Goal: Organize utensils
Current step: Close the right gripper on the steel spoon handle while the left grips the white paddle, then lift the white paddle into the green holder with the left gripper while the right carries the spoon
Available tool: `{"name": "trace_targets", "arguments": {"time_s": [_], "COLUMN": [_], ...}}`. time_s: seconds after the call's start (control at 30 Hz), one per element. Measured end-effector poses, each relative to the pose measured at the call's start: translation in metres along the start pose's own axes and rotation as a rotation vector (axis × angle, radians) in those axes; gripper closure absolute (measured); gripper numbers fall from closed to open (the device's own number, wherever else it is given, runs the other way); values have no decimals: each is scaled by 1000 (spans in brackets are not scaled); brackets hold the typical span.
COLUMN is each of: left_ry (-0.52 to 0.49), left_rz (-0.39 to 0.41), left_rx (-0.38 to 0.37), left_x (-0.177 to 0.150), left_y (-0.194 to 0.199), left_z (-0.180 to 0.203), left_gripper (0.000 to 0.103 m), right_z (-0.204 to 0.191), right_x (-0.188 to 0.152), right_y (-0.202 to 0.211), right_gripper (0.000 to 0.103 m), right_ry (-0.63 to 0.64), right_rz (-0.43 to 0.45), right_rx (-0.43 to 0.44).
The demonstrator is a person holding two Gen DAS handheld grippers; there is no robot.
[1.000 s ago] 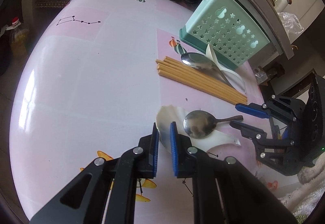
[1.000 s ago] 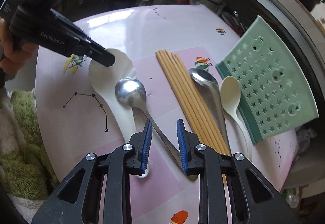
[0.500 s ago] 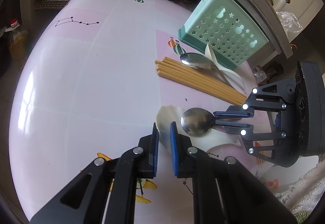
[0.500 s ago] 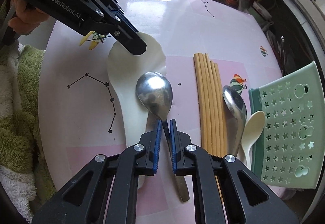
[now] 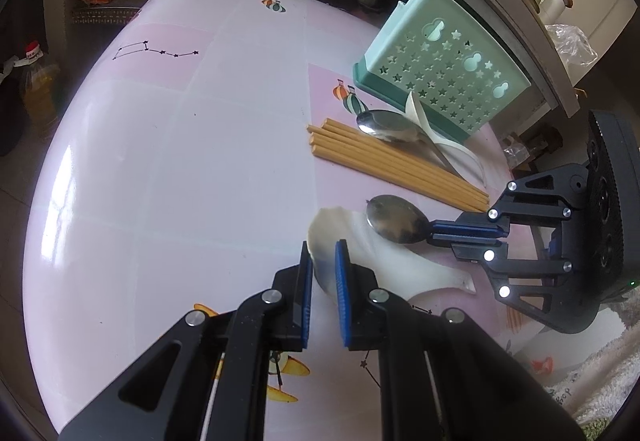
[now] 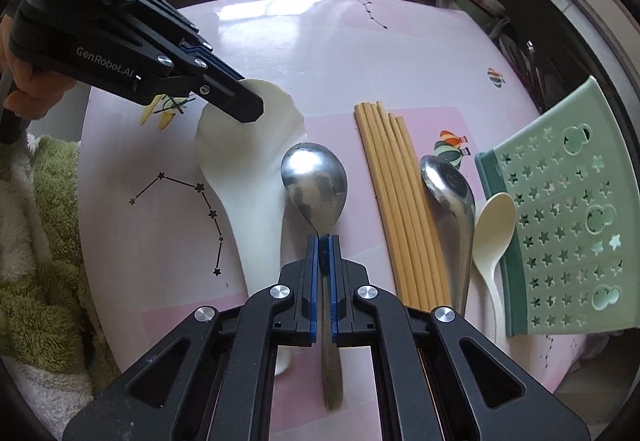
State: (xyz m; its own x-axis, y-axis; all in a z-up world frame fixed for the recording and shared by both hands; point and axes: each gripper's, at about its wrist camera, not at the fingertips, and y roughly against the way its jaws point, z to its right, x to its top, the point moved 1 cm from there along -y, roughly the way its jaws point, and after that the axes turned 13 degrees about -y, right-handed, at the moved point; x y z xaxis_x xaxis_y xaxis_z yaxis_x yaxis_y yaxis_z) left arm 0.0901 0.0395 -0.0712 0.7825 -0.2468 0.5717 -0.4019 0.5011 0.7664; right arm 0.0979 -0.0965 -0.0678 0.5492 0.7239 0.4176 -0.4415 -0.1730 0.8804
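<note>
White plastic sits in your left gripper [image 5: 323, 247]: its fingers are clamped on the bowl rim of the rice paddle [image 6: 244, 181] lying on the pink table [image 6: 320, 53]. Just right of it, your right gripper [image 6: 324, 241] has just closed on the neck of the steel spoon [image 6: 314, 181]. Further right lie the chopsticks [image 6: 400, 201], a second metal spoon [image 6: 450, 197], a cream spoon [image 6: 494, 225] and the green holder [image 6: 560, 225].

The right gripper [image 6: 324, 241] clamps the steel spoon's [image 6: 314, 181] handle on the table [image 6: 320, 53].
</note>
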Motion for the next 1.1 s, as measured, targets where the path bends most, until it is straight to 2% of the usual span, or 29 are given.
{"name": "trace_targets", "arguments": {"time_s": [0.3,0.6,0.77,0.9,1.0,1.1], "left_ry": [10,1,-57,-112,-158,-254], "left_rz": [95,268,383,509,619,692], "left_rx": [43,99,137,158,155,187], "left_x": [8,34,64,100,133,167], "left_y": [20,64,98,132,159,172], "left_z": [0,9,18,28,39,58], "left_gripper": [96,102,102,102,102,102], "right_z": [11,48,67,76,88,96], "right_x": [-5,-21,-31,-47,-49,-52], "right_y": [24,82,106,125,134,141], "right_gripper": [100,100,100,100,100,100], "right_ry": [-179,-489,-626,-717,-752,-761], "right_rz": [138,379,507,592,642,682], "right_rx": [-38,-80,-92,-99,-111,-128]}}
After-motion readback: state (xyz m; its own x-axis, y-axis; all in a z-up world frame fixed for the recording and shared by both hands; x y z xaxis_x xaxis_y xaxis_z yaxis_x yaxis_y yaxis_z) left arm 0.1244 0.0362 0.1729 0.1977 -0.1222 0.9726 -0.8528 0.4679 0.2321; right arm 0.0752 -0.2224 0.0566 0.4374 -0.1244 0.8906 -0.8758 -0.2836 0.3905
